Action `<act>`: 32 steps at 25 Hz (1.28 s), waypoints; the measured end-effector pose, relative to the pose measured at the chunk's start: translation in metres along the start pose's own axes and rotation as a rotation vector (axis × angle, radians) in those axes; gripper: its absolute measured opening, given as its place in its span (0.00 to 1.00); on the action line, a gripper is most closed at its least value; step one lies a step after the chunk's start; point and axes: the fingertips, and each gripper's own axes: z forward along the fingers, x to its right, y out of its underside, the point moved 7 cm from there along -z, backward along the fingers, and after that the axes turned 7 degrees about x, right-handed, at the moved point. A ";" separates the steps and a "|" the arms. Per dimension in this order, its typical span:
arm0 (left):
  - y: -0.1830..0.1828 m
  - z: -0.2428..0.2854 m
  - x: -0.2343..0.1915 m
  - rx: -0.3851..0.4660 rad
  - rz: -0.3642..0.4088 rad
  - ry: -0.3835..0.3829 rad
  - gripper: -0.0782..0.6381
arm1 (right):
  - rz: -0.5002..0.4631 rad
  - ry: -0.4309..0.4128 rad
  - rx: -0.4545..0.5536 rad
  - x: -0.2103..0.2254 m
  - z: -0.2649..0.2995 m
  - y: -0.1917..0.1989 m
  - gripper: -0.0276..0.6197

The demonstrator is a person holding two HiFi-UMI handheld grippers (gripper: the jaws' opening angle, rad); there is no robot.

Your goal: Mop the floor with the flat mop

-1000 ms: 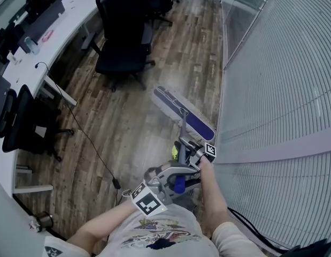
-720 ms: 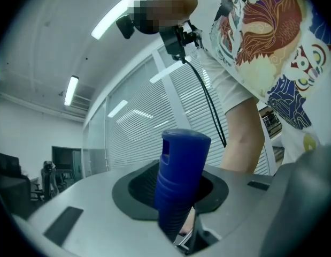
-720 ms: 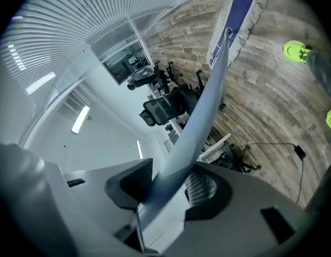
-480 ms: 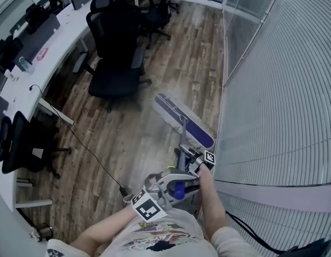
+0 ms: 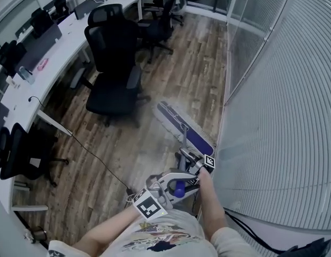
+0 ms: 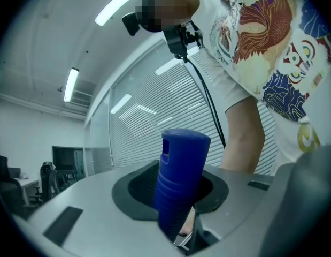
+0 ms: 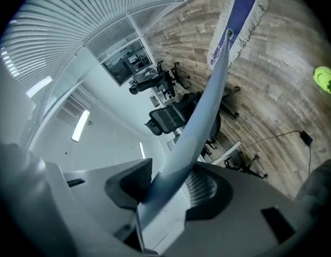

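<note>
Down on the wood floor (image 5: 192, 63), close along the blind-covered glass wall (image 5: 277, 116), the flat mop's head (image 5: 178, 121) lies flat. Its long axis runs diagonally in my head view, from upper left to lower right, and the lower-right end is nearest the wall. From the middle of the head the pole (image 5: 184, 135) rises back toward me, almost straight down the picture.

My right tool (image 5: 191, 157) is clamped on the pole, which passes between its pads and runs away to the head (the right gripper view shows this best). My left tool (image 5: 176, 185) is closed on the blue end grip (image 6: 181, 178), which stands between its jaws.

For room: bare boards stretch ahead along the wall. A black office chair (image 5: 113, 68) stands near the head's upper-left end but apart from it. A dark cable (image 5: 95, 159) trails across the floor on my left, and beyond it the long white surface (image 5: 58, 42) borders that side.
</note>
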 end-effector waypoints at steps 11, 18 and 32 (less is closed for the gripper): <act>0.012 0.006 -0.007 -0.097 -0.009 0.132 0.26 | 0.009 0.028 -0.016 0.001 0.009 -0.016 0.31; 0.019 -0.012 0.019 -0.151 0.017 0.147 0.26 | 0.037 0.031 0.036 0.022 -0.001 -0.006 0.28; -0.038 -0.114 0.088 -0.101 -0.015 0.122 0.26 | 0.054 0.053 0.088 0.082 -0.030 0.116 0.27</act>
